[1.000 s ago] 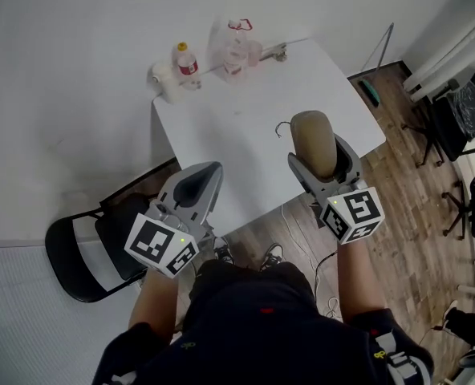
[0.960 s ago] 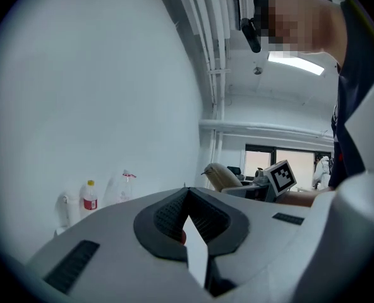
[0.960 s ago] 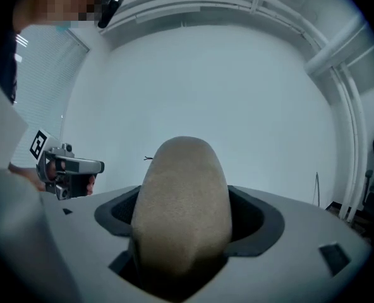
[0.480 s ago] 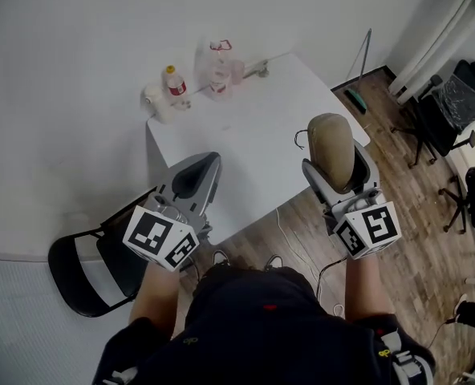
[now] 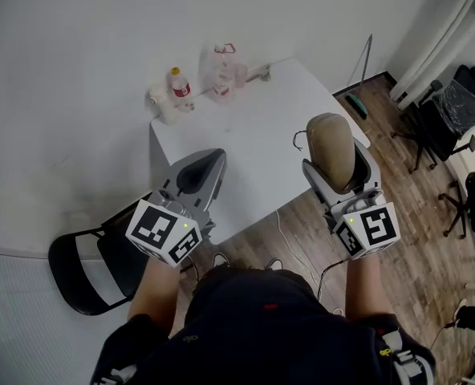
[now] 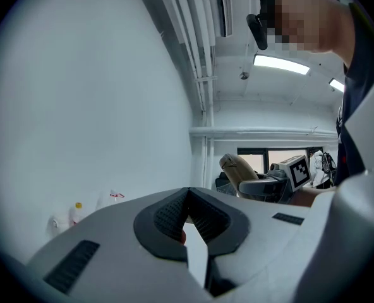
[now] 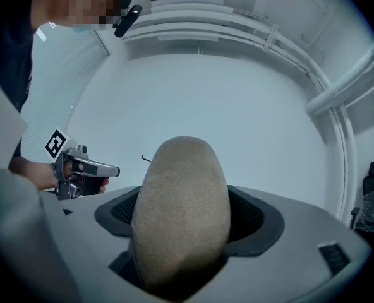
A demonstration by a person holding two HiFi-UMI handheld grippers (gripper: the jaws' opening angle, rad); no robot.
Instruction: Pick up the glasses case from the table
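A tan, oval glasses case point(image 5: 332, 152) stands upright between the jaws of my right gripper point(image 5: 334, 165), lifted off the white table point(image 5: 253, 135) near its front right edge. In the right gripper view the glasses case point(image 7: 182, 214) fills the middle, with the dark pads point(image 7: 253, 218) pressed to both its sides. My left gripper point(image 5: 196, 175) is held above the table's front left edge, shut with nothing in it. Its dark pads point(image 6: 165, 218) meet at the tips in the left gripper view.
At the table's far left edge stand a yellow-capped bottle point(image 5: 178, 85), a clear bottle point(image 5: 221, 74) and a white cup point(image 5: 160, 101). A black folding chair point(image 5: 93, 257) sits at the lower left. Office chairs point(image 5: 454, 111) stand on the wood floor at right.
Over the last second both grippers rose a little, the right one carrying the case to the right. In the last half second almost nothing moved.
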